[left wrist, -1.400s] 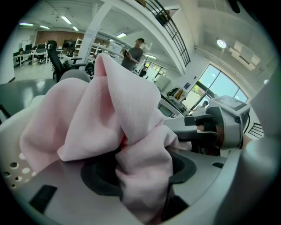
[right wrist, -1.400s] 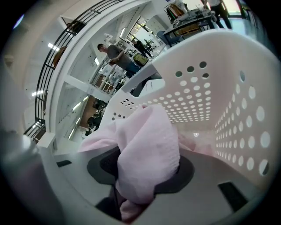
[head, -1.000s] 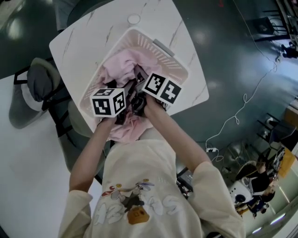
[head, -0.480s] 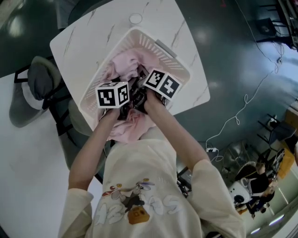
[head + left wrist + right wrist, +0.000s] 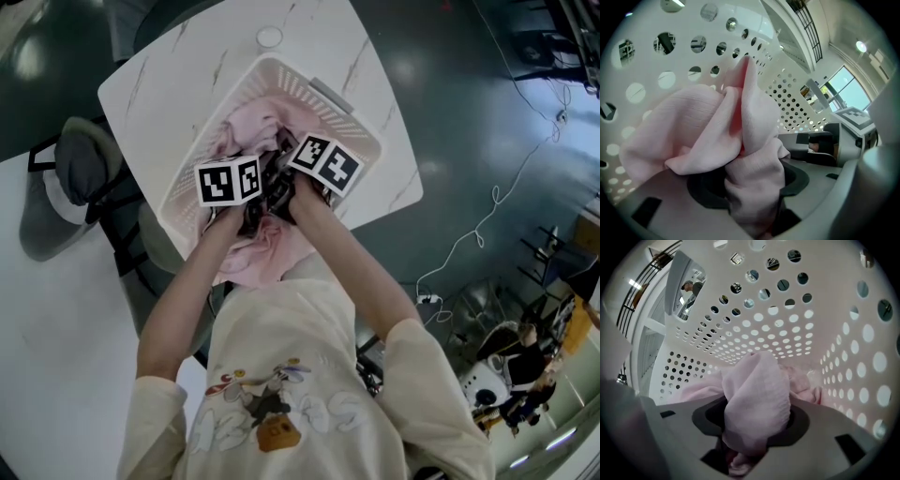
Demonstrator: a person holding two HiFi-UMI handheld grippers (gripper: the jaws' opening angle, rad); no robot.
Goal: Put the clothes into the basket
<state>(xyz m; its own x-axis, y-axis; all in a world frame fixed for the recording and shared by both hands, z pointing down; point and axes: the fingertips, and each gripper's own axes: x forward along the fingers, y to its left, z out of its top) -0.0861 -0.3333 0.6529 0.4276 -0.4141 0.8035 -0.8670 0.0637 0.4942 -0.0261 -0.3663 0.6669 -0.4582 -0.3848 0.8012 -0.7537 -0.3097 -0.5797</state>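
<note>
moved: both grippers sit deeper in the basket (image 5: 361,131) than a second ago, their marker cubes nearer its far rim.
left gripper (image 5: 750,187): jaws clamped on a bunch of the pink garment (image 5: 246,127).
right gripper (image 5: 757,427): jaws have just eased a little wider; a pink fold is packed between them, pads on it.
edges: perforated walls close around both grippers; near rim under the wrists.
open room: free space above the cloth inside; bare marble table (image 5: 187,66) beyond the far rim; chair (image 5: 80,169) at the left.
garment look: pale pink, crinkled, soft folds; mostly in the basket, one part draped over the near rim.
</note>
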